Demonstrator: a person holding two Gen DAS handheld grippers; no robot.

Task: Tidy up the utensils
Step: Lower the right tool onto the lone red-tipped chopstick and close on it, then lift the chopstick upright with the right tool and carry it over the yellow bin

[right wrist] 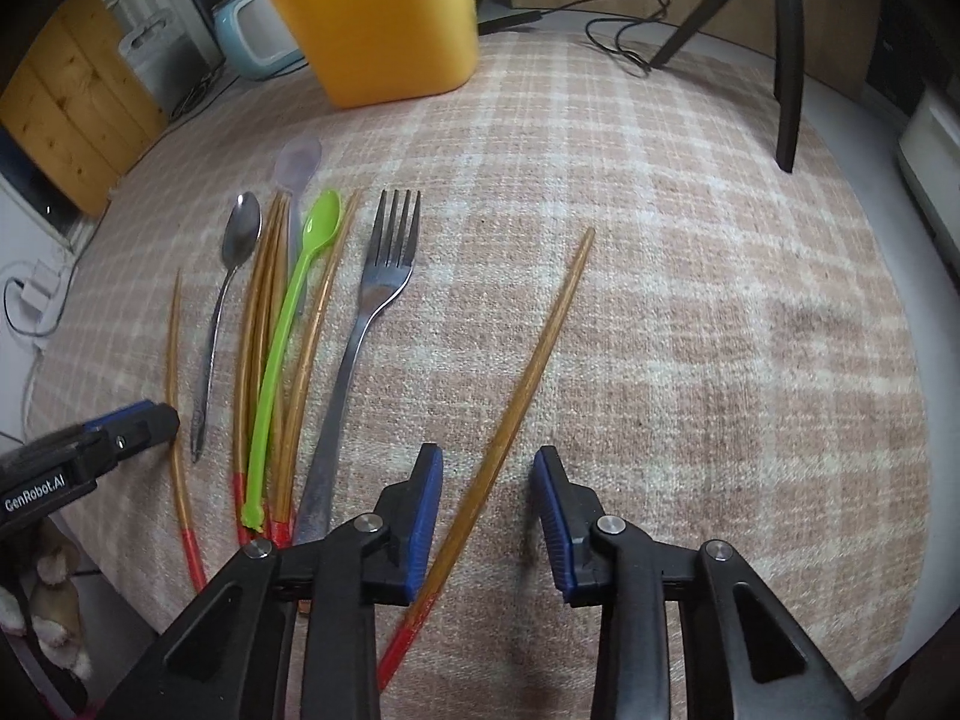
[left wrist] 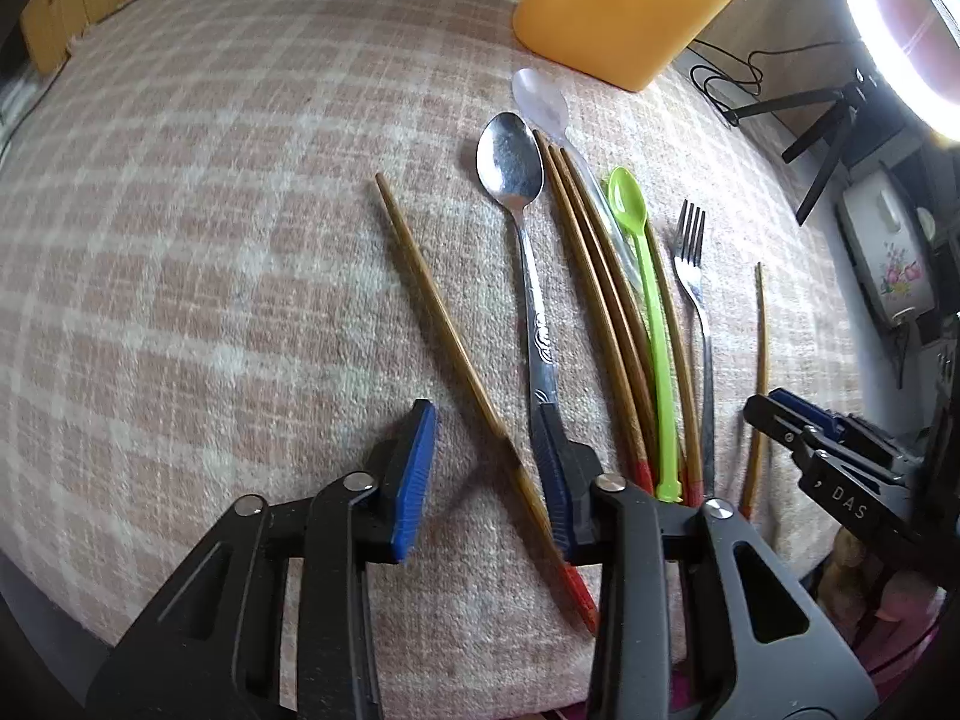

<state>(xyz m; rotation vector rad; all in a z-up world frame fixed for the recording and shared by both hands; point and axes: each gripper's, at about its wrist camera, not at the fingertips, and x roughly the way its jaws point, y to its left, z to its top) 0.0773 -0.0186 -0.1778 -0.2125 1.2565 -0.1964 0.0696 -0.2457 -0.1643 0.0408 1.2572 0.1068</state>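
Observation:
Utensils lie side by side on a pink checked cloth (left wrist: pixel 210 210). My left gripper (left wrist: pixel 480 468) is open and points down, its blue pads either side of a lone red-tipped chopstick (left wrist: pixel 444 330) without pressing it. To the right lie a metal spoon (left wrist: pixel 510 162), a clear plastic spoon (left wrist: pixel 540 96), several chopsticks (left wrist: pixel 600 276), a green spoon (left wrist: pixel 642 252) and a fork (left wrist: pixel 690 252). My right gripper (right wrist: pixel 489 504) is open and straddles another lone chopstick (right wrist: pixel 540 354), right of the fork (right wrist: pixel 384 276). A yellow tub (right wrist: pixel 384 24) stands behind the row.
A ring light (left wrist: pixel 900 30) glows at the right on a black tripod (right wrist: pixel 786 60), whose leg rests on the cloth. Cables (right wrist: pixel 624 30) trail behind it. A wooden board (right wrist: pixel 78 102) and a pale blue appliance (right wrist: pixel 252 36) stand at the back left.

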